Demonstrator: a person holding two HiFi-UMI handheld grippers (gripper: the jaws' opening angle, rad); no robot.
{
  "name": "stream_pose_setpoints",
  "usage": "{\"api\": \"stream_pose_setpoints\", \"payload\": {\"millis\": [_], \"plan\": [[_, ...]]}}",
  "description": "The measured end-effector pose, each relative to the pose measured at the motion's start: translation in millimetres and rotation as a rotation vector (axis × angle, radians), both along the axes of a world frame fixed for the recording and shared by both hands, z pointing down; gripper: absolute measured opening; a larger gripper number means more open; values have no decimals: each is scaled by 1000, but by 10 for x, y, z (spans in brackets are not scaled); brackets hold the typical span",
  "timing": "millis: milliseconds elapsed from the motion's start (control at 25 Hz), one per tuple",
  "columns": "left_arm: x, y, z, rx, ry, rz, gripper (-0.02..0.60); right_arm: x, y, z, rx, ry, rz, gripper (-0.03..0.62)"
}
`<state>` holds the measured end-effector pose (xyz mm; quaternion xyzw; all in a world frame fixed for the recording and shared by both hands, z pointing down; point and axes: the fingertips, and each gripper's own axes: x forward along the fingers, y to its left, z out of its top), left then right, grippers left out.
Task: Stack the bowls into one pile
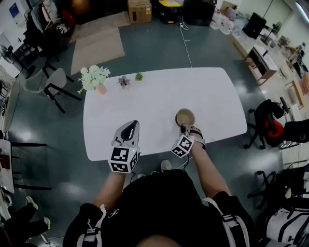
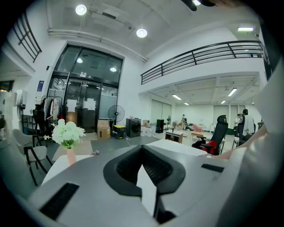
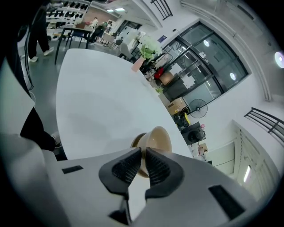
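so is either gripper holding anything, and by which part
The right gripper pinches the tan bowl by its near rim; the left gripper, jaws together, holds nothing.

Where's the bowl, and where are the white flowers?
bowl (image 1: pixel 185 116): head view, on its hollow inside.
white flowers (image 1: pixel 93 77): head view, on the middle of the blooms.

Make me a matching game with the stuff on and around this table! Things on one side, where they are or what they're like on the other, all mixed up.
Things:
1 flowers
2 bowls
3 left gripper
4 box

Clues:
A shut, nothing in it
B on the floor
C tan, at the right gripper
D in a pink vase

Pairs: 1-D, 2-C, 3-A, 4-B
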<state>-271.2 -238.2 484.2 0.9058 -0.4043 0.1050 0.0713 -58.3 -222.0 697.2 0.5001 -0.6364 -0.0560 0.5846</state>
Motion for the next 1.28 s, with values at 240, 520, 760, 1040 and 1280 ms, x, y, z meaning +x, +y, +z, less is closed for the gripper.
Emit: {"api": "stream_pose_setpoints", "payload": {"millis": [240, 520, 760, 1040, 1280], "plan": [[-47, 39, -5, 0, -12, -14, 12, 18, -5, 176, -31, -23, -1, 63], [13, 30, -7, 1, -17, -8, 12, -5, -47, -75, 22, -257, 85, 127], [204, -3, -68, 14, -9, 23, 12, 76, -140, -869, 312, -523, 179, 83], [418, -49, -143, 29, 7, 56, 12, 293, -25, -1965, 662, -915, 272, 17], [602, -40, -194, 39, 18, 86, 12, 347, 183, -2411, 775, -984, 250, 14]]}}
